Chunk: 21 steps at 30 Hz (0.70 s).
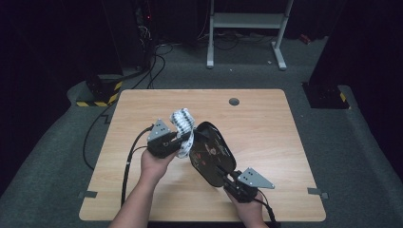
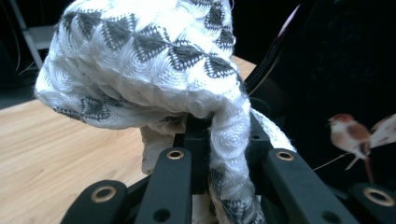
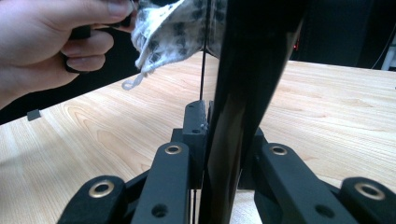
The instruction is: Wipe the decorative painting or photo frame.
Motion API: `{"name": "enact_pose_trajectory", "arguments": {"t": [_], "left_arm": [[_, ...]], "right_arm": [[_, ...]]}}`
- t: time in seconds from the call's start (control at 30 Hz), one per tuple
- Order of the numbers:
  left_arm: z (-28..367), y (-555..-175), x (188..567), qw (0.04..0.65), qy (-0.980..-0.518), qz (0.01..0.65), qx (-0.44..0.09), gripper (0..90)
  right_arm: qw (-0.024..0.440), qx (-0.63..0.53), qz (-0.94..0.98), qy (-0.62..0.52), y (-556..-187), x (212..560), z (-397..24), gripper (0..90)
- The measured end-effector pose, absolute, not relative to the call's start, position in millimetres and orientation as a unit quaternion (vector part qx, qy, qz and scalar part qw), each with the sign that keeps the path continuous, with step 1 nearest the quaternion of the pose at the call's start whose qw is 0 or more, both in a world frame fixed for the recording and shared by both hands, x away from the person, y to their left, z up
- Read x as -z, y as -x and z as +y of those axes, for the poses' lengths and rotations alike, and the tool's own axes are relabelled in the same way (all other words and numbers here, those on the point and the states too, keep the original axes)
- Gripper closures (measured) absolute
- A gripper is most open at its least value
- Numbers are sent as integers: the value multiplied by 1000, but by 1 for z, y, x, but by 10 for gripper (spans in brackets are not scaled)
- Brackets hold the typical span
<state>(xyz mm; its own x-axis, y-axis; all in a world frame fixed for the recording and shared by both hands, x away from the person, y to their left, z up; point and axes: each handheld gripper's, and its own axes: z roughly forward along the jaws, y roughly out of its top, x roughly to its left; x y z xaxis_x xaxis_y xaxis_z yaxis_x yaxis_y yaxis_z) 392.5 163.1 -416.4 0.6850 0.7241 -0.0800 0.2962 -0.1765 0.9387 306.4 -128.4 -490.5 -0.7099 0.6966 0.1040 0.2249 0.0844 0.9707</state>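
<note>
Two grippers: left gripper (image 1: pixel 179 142) clamped on knitted cloth (image 1: pixel 183 124); right gripper (image 1: pixel 227 178) clamped on black tray (image 1: pixel 211 152) rim.
Tray: table (image 1: pixel 266 123) centre, tilted, cloth at its ten o'clock edge.
Handling: tray stiff, glossy, probably slippery; grip rim. Cloth soft, light.

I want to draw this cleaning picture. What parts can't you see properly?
- Black tray, right gripper view: seen edge-on, so its bird picture is hidden.
- Tray's far end, left gripper view: the white-and-grey cloth covers it.
- Left gripper, high view: cloth hides its jaw tips.
- Tray decoration, high view: too small to make out.
</note>
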Motion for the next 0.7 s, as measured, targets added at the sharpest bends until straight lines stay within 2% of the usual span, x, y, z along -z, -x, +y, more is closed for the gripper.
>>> {"name": "enact_pose_trajectory", "arguments": {"t": [0.33, 0.53, 0.7], "left_arm": [[176, -397, 461, 508, -756, 381, -157, 775], [172, -399, 500, 465, -788, 387, -117, 772], [164, -397, 515, 432, -815, 374, -99, 770]], "right_arm": [[198, -593, 709, -325, -306, 490, -128, 795], [198, -593, 710, -325, -306, 491, -128, 788], [200, -593, 709, -325, -306, 491, -128, 784]]}}
